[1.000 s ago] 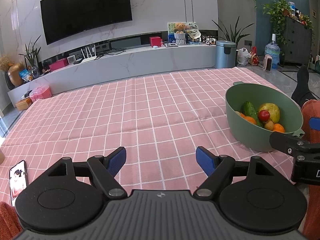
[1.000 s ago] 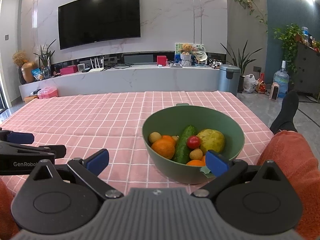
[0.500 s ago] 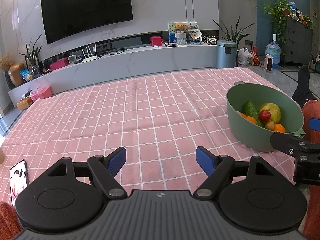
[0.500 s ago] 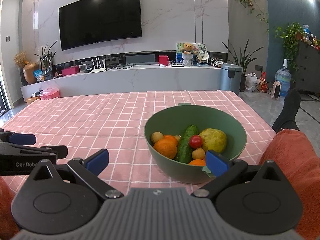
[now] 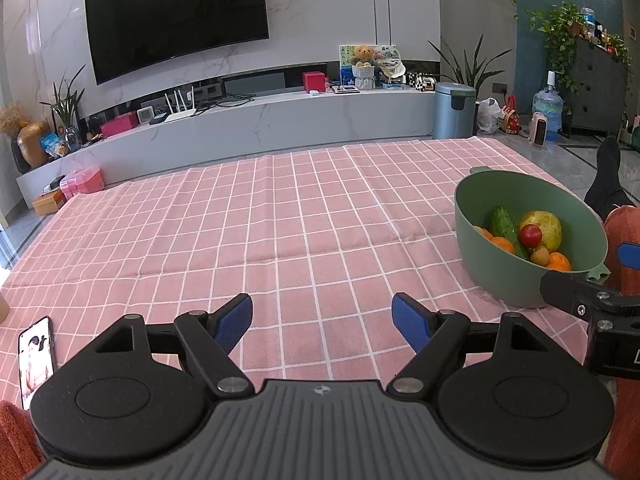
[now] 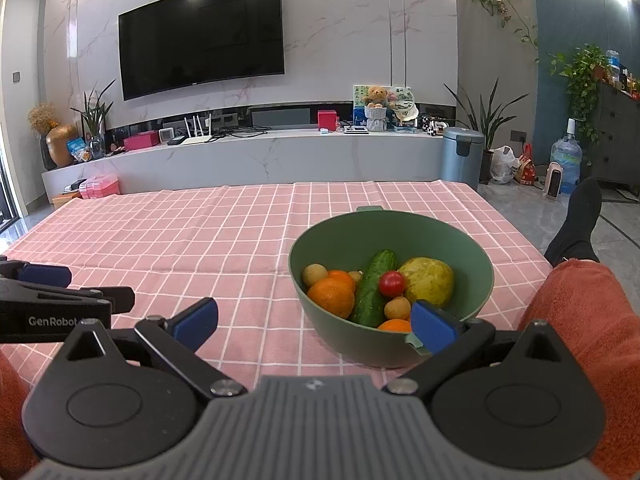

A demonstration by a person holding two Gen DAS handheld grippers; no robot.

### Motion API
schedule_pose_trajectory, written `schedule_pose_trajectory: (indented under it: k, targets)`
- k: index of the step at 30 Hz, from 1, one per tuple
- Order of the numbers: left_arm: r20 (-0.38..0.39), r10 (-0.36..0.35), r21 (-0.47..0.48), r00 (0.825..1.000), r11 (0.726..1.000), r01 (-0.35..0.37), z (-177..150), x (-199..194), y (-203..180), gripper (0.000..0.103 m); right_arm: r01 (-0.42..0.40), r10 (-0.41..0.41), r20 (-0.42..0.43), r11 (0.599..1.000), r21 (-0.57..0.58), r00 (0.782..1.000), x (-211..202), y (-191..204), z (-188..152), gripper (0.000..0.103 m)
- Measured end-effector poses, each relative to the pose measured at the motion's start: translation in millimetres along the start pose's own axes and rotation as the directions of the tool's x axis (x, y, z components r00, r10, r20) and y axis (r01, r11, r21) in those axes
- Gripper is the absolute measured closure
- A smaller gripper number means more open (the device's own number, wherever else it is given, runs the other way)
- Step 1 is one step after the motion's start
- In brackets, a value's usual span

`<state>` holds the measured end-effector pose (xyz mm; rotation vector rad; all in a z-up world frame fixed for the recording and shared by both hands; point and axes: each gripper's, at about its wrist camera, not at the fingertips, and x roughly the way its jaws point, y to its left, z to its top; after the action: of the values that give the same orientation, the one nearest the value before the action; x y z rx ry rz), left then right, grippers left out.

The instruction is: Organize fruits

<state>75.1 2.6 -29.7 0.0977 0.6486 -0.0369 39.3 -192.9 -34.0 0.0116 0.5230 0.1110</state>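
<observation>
The green bowl of fruit sits just ahead of the right gripper — nearer than the left gripper; both gape wide, empty.

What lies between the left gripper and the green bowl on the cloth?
In the left wrist view, only bare pink checked cloth lies between the left gripper and the green bowl.

cloth: bare, passable | bowl: blocks right | phone: left edge
</observation>
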Motion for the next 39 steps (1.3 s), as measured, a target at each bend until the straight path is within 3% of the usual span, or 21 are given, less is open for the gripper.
schedule_pose_trajectory:
  k: [39]
  targets:
    - [0.000,-0.014,-0.024,1.000,1.000,0.014,1.8,-4.4,0.7,0.010,-0.012,0.012,-0.018,1.000,0.002,1.000,4.3,0.4,-1.6,0.005]
